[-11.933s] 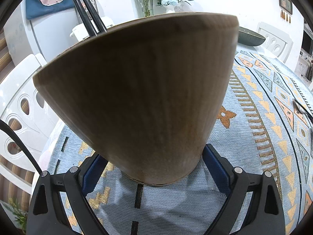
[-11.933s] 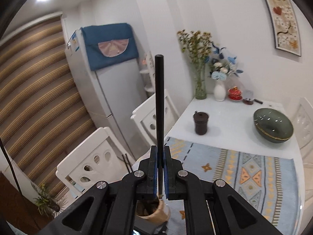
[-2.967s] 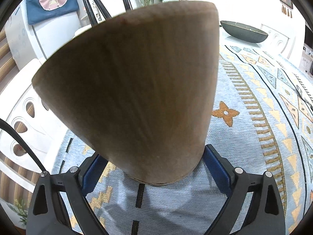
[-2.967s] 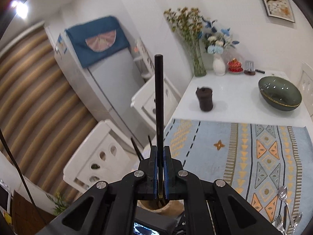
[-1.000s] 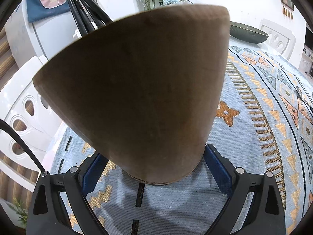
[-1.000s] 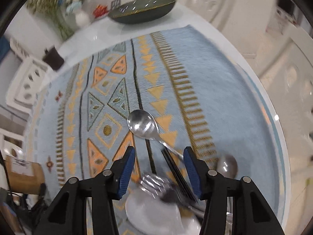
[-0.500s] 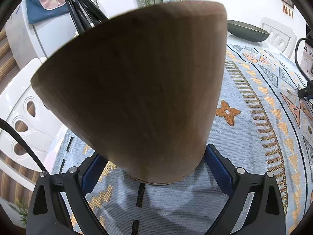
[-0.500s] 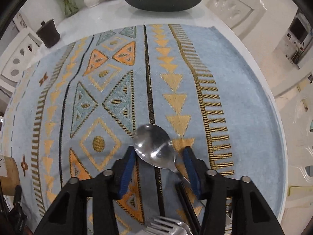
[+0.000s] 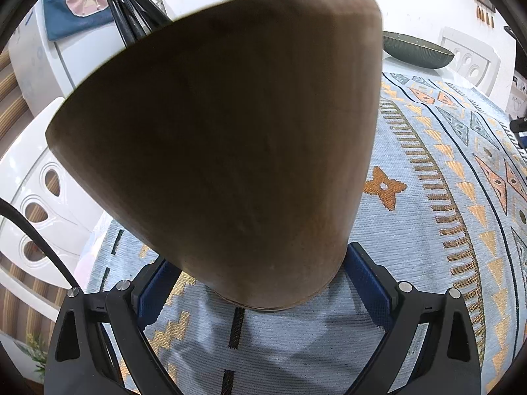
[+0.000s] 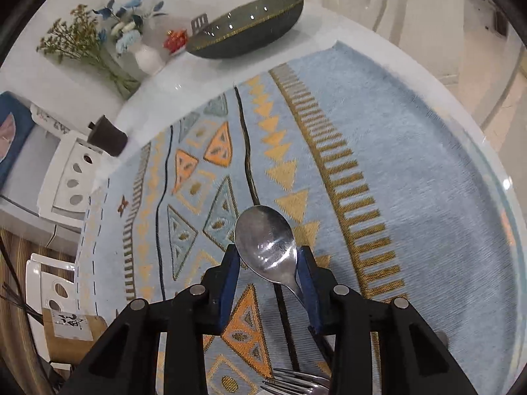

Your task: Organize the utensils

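My left gripper [image 9: 260,263] is shut on the base of a tall wooden utensil holder [image 9: 214,148] that fills the left wrist view. Several black chopsticks [image 9: 128,16] stick out of its top. The holder stands on the blue patterned mat [image 9: 428,230]. In the right wrist view a silver spoon [image 10: 263,237] lies bowl-up on the mat [image 10: 362,131]. My right gripper [image 10: 266,253] is closing on the spoon's bowl, and its blue pads touch both edges. The spoon's handle runs back under the right finger. The holder [image 10: 72,335] shows at the lower left.
Fork tines [image 10: 296,385] lie just behind the gripper. A dark green bowl [image 10: 247,33], flower vases [image 10: 145,59] and a small dark pot [image 10: 107,138] stand on the white table beyond the mat. White chairs [image 10: 72,177] ring the table; its round edge curves at right.
The right gripper's jaws have narrowed around the spoon's bowl, and the gripper has moved forward and rolled over it. The left gripper and the holder have stayed put.
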Demonstrator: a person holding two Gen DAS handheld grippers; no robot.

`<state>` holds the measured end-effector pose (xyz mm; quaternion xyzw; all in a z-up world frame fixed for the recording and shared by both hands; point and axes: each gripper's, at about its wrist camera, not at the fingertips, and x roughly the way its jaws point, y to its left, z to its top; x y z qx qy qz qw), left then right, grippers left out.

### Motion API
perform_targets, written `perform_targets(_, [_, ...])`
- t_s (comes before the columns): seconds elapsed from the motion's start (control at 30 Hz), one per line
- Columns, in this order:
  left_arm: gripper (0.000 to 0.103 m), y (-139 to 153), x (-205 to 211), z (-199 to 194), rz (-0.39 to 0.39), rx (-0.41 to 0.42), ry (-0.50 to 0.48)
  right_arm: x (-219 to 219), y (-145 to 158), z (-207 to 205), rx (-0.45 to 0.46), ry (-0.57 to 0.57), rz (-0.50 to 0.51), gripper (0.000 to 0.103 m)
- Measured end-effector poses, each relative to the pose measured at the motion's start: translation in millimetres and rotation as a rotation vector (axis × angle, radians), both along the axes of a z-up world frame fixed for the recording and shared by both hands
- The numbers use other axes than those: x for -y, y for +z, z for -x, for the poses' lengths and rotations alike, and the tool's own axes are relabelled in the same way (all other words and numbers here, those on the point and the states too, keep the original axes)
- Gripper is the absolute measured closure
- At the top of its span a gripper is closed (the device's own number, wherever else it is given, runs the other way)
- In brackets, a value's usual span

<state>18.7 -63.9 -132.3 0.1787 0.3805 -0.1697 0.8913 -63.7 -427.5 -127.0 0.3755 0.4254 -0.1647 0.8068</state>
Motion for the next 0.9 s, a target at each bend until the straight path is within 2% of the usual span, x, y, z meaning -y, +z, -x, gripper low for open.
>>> perform_targets(0.2, [0.005, 0, 0, 0, 0.000, 0.000, 0.000, -9, 9, 4, 0.068, 0.049, -0.067, 0.068])
perform_targets(0.43, [0.005, 1, -3, -3, 0.002, -0.005, -0.001, -19, 30, 11, 0.334, 0.127, -0.293, 0.068])
perform_targets(0.53, [0.005, 1, -3, -3, 0.002, -0.005, -0.002, -31, 42, 16, 0.410, 0.184, -0.345, 0.068])
perform_targets(0.73, [0.005, 1, -4, -2, 0.000, -0.004, -0.002, -53, 56, 28, 0.521, 0.242, -0.429, 0.071])
perform_targets(0.9, [0.005, 1, -5, -3, 0.000, -0.006, -0.003, -65, 62, 31, 0.532, 0.235, -0.416, 0.072])
